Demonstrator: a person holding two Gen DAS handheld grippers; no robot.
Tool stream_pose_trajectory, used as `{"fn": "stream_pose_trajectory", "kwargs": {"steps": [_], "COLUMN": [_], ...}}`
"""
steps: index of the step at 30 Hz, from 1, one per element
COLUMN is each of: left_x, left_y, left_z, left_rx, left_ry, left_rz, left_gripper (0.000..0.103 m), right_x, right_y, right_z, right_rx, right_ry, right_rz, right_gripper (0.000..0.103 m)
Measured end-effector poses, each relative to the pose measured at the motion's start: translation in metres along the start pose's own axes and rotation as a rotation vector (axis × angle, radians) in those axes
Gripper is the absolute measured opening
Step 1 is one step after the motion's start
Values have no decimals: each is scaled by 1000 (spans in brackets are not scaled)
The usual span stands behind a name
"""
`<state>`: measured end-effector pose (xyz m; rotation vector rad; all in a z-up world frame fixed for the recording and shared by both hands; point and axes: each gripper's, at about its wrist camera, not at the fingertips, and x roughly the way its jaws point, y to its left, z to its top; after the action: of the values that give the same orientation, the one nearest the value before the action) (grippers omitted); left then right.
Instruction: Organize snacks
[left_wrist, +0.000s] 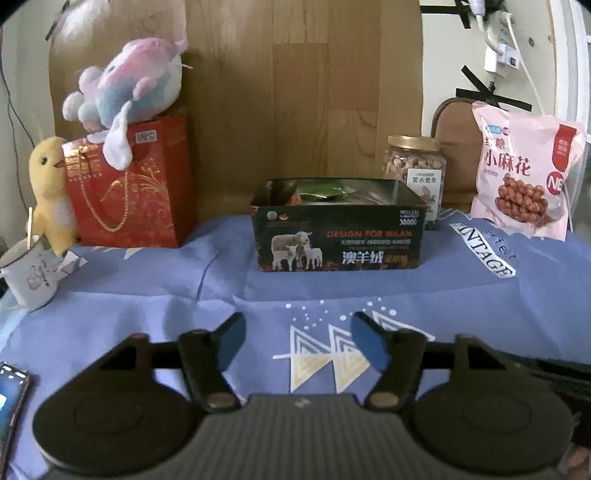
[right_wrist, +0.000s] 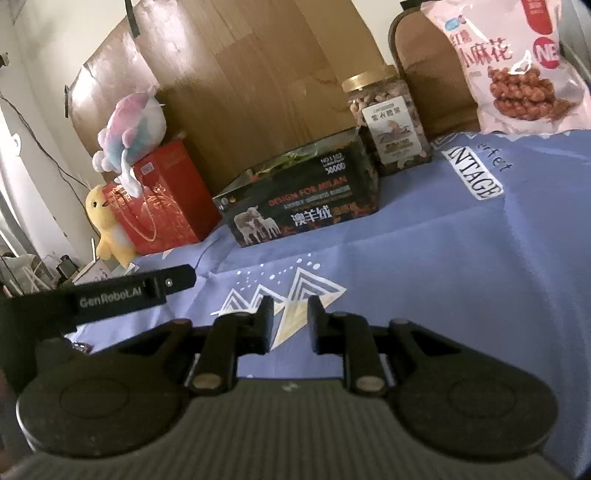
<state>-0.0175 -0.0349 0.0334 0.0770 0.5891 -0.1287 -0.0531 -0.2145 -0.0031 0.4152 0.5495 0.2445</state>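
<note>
A black open-top box (left_wrist: 336, 236) with sheep pictures stands mid-table on the blue cloth; green snack packets (left_wrist: 325, 192) lie inside it. It also shows in the right wrist view (right_wrist: 303, 206). A jar of nuts (left_wrist: 415, 166) with a gold lid stands behind its right corner, also in the right wrist view (right_wrist: 388, 122). A pink snack bag (left_wrist: 528, 170) leans at the back right, also in the right wrist view (right_wrist: 517, 70). My left gripper (left_wrist: 297, 338) is open and empty, low over the cloth in front of the box. My right gripper (right_wrist: 290, 314) is nearly closed and empty.
A red gift bag (left_wrist: 133, 184) with a pink-blue plush (left_wrist: 129, 85) on it and a yellow chick plush (left_wrist: 50, 192) stand at the back left. A white mug (left_wrist: 29, 269) and a phone (left_wrist: 11, 398) lie at the left. My left gripper's body (right_wrist: 129, 291) shows in the right wrist view.
</note>
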Motion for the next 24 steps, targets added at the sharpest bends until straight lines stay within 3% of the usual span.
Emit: {"fn": "stream_pose_trajectory", "kwargs": {"steps": [3, 12, 18, 24], "left_x": [-13, -40, -57, -82], "left_y": [-6, -16, -15, -13], "left_z": [-6, -23, -31, -36], "left_rx": [28, 56, 33, 0], "left_ry": [-39, -57, -18, -33], "left_rz": [38, 60, 46, 28], "left_gripper": [97, 103, 103, 103], "right_x": [-10, -34, -50, -67], "right_y": [1, 3, 8, 15], "right_z": [-4, -16, -20, -24], "right_rx": [0, 20, 28, 25], "right_ry": [-10, -27, -46, -63], "right_rz": [-6, -20, -19, -18], "right_gripper": [26, 30, 32, 36]}}
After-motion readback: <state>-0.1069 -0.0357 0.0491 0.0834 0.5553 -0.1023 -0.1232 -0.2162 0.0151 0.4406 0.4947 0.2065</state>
